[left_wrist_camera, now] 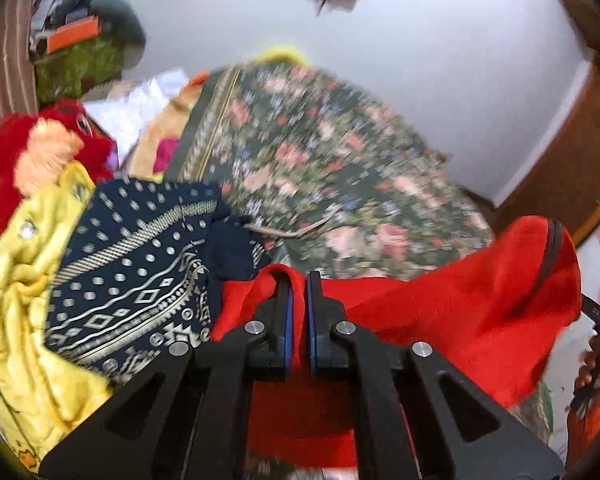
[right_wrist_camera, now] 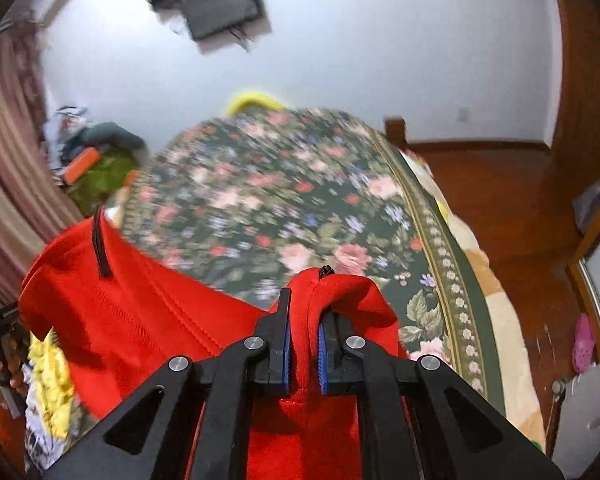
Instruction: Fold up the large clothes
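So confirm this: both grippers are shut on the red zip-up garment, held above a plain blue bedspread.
Not quite. Both the left gripper and right gripper are shut on the red zip-up garment, but the bedspread is dark green and floral, as the right wrist view shows.

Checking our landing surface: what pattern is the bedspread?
Dark green bedspread with pink and red flowers and a pale patterned border, clearest in the right wrist view.

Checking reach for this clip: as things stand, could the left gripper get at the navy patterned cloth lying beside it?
Probably not yet. The left gripper is shut on the red garment, so it is occupied. The navy patterned cloth lies uncovered just to its left, partly over the yellow garment.
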Tool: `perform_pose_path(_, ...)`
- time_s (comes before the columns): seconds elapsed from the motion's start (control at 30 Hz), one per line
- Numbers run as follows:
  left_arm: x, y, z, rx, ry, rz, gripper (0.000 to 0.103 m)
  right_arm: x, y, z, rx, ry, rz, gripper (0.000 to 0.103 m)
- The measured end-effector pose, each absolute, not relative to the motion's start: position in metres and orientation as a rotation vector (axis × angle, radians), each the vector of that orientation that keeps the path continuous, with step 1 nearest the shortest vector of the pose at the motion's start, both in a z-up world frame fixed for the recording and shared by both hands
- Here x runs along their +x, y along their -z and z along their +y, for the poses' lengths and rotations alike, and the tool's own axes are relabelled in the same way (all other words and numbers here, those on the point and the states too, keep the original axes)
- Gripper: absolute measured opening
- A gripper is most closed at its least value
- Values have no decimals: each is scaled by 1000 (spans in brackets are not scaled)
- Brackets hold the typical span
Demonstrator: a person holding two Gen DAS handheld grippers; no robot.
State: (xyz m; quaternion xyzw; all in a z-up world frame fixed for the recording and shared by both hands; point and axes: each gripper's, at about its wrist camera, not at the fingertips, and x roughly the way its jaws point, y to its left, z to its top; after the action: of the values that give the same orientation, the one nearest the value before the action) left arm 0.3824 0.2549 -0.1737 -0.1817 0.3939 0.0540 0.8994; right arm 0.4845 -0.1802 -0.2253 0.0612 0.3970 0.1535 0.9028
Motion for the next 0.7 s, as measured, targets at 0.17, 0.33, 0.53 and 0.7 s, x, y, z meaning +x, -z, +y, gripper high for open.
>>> perform_pose_path(0.17,428,250,269,-375,-207,966,5,522,278,-194,130,-327,957,7)
perform_pose_path(0.33,435,292,290,-323,-358,1042,5,525,278,-228,235,-388,977,8)
perform_pose_path(0.53,420,294,307,-404,-273,1049,5,516,245,-229,74,-241,895,46)
perform_pose_path(0.7,399,250,284,-285,-250,991,21,495,206,-229,-43,-53,714,74)
